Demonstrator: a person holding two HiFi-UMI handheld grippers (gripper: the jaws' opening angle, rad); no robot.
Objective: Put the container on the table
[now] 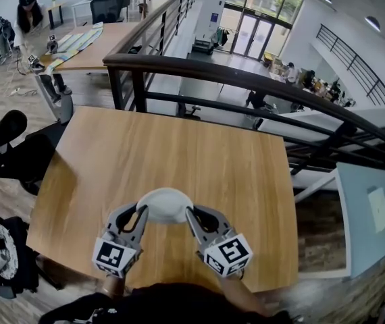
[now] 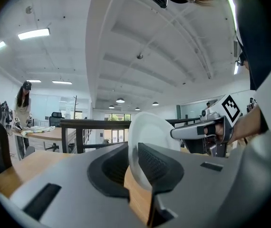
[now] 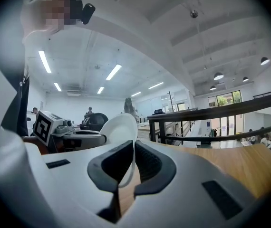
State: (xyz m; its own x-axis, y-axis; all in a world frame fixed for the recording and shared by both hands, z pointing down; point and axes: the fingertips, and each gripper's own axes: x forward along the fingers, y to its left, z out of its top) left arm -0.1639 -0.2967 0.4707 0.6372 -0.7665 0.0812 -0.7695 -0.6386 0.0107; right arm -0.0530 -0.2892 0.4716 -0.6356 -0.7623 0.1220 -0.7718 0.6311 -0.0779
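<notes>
A white round container [image 1: 164,205] hangs between my two grippers over the near part of the wooden table [image 1: 179,160]. My left gripper [image 1: 141,212] is shut on its left rim and my right gripper [image 1: 190,214] is shut on its right rim. In the left gripper view the white container [image 2: 147,132] stands edge-on between the dark pads, with the right gripper [image 2: 176,133] beyond it. The right gripper view shows the container's thin rim [image 3: 121,129] pinched between the pads and the left gripper [image 3: 102,137] behind it. Whether the container touches the table I cannot tell.
A dark metal railing [image 1: 246,79] runs along the table's far edge, with a lower floor beyond. Black office chairs [image 1: 3,140] stand at the left. A second desk [image 1: 91,46] with papers lies far left, where a person [image 1: 27,9] stands.
</notes>
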